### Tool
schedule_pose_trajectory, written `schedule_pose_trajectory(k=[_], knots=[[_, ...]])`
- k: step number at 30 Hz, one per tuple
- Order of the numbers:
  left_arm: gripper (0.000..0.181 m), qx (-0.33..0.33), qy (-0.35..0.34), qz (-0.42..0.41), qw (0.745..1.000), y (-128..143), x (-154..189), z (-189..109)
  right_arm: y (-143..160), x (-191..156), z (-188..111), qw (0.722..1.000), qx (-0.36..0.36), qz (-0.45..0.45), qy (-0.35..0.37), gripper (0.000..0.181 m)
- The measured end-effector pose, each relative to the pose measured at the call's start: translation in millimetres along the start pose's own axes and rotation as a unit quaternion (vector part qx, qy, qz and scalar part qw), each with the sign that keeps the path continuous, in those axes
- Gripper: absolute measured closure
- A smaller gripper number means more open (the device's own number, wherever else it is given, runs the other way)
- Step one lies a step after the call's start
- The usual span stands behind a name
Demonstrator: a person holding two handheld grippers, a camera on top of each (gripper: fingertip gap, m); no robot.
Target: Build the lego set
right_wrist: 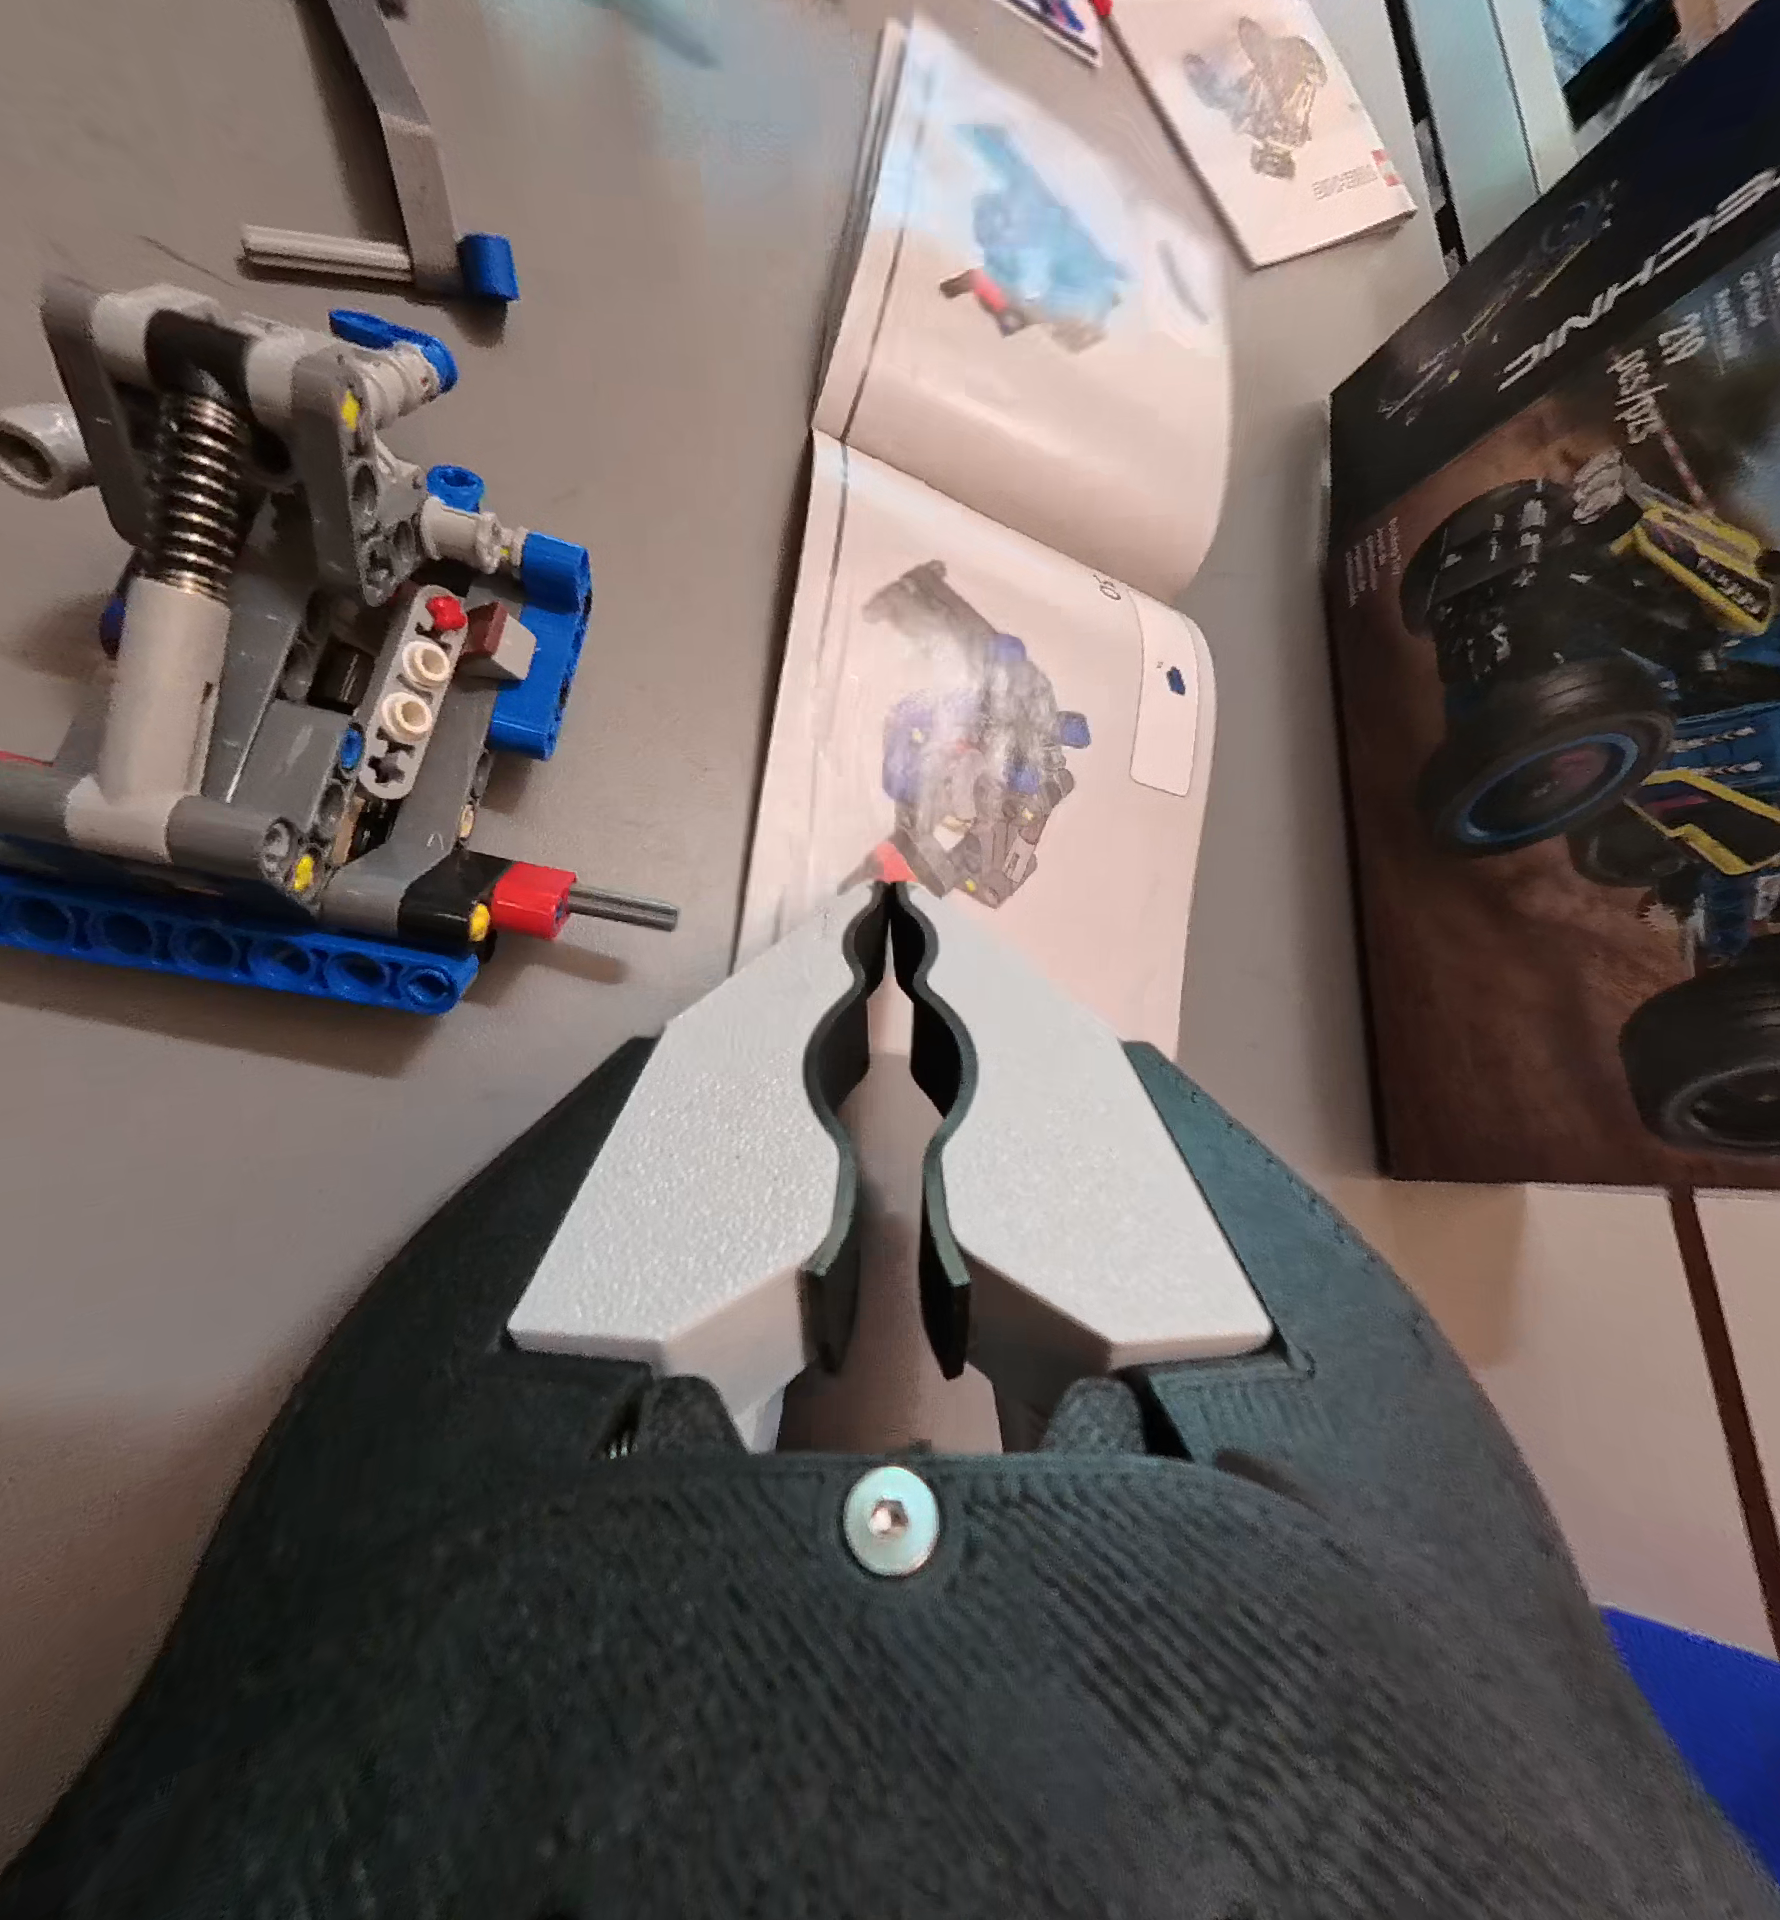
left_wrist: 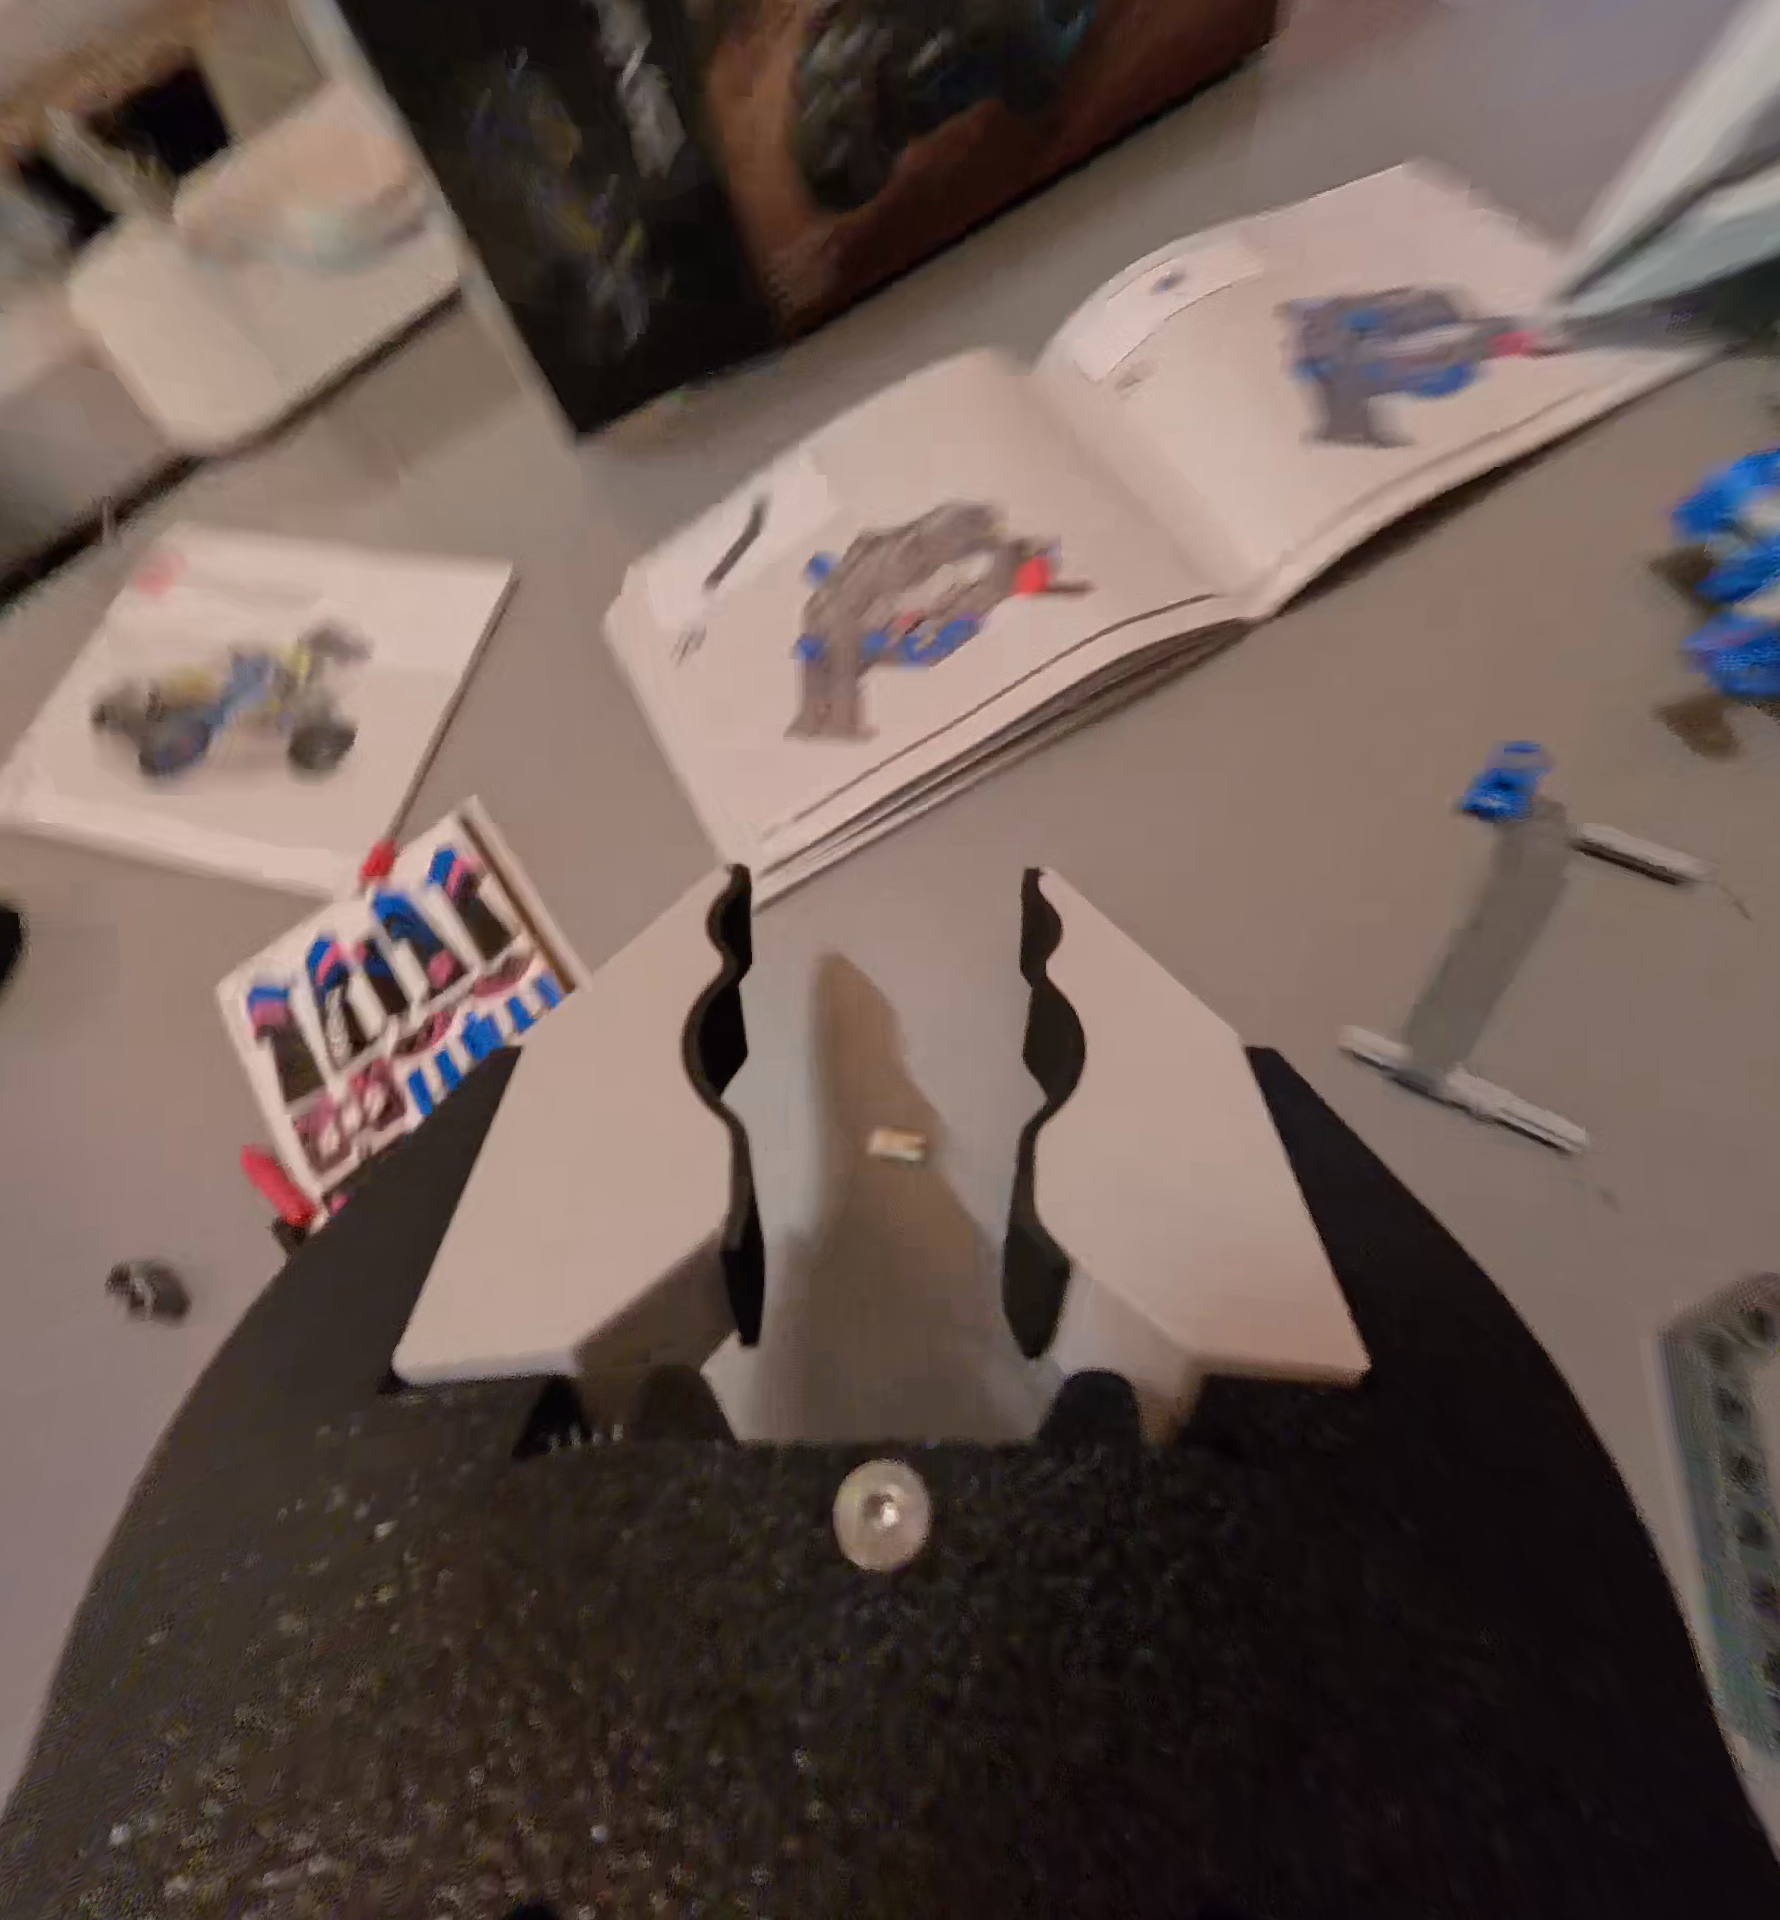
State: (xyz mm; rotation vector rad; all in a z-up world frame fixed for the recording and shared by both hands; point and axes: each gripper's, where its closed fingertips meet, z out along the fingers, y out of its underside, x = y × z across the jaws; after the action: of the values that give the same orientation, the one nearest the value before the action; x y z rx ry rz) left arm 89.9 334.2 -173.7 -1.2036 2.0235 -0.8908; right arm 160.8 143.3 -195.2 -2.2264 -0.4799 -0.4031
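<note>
My left gripper hangs apart and empty; my right gripper is pressed together over the open manual. I judge I'm between steps: next, pick a piece for the half-built chassis on the table.

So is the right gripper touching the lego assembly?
Apart. The right wrist view shows the right gripper over the open booklet, with bare table between it and the assembly.

Two booklets, one box
</note>
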Motion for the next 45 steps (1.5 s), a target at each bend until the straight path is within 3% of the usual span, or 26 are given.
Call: schedule_pose_trajectory(k=[3, 6, 10, 14, 19, 28, 32, 38, 45], knots=[[0.135, 0.09, 0.114, 0.135, 0.98, -35.9, 69.0, -16.5, -14.8, 11.9, -19.6, 0.999, 0.032, 0.006, 0.026, 0.179], [0.134, 0.094, 0.184, 0.258, 0.944, -40.6, 121.5, -11.4, -50.0, 13.7, -45.8, 0.995, 0.092, 0.034, 0.025, 0.163], [0.132, 0.069, 0.237, 0.322, 0.914, -32.7, 152.4, 4.0, -97.9, -28.2, -54.0, 0.994, 0.105, 0.002, -0.028, 0.147], [0.134, 0.043, 0.247, 0.344, 0.905, -25.1, 158.8, 19.5, -103.9, -60.3, -44.0, 0.998, 0.034, -0.057, -0.02, 0.145], [0.168, 0.045, 0.27, 0.345, 0.898, -25.4, 163.5, 21.7, -94.0, -73.3, -37.0, 0.998, -0.002, -0.066, -0.004, 0.146], [0.168, 0.008, 0.357, 0.27, 0.894, -21.5, 156.5, 6.5, -93.6, -78.3, -27.2, 0.995, -0.021, -0.095, 0.015, 0.143], [0.168, -0.03, 0.418, 0.196, 0.886, -14.6, 154.9, -2.9, -98.8, -74.1, -24.8, 0.995, -0.016, -0.101, 0.021, 0.143], [0.168, -0.089, 0.487, 0.11, 0.862, -5.8, 154.1, -17.8, -102.9, -86.5, -13.4, 0.993, -0.02, -0.116, -0.016, 0.147], [0.168, -0.13, 0.517, 0.089, 0.841, 4.2, 157.3, -23.3, -122.3, -92.1, 0.5, 0.99, 0.023, -0.132, -0.037, 0.149]])
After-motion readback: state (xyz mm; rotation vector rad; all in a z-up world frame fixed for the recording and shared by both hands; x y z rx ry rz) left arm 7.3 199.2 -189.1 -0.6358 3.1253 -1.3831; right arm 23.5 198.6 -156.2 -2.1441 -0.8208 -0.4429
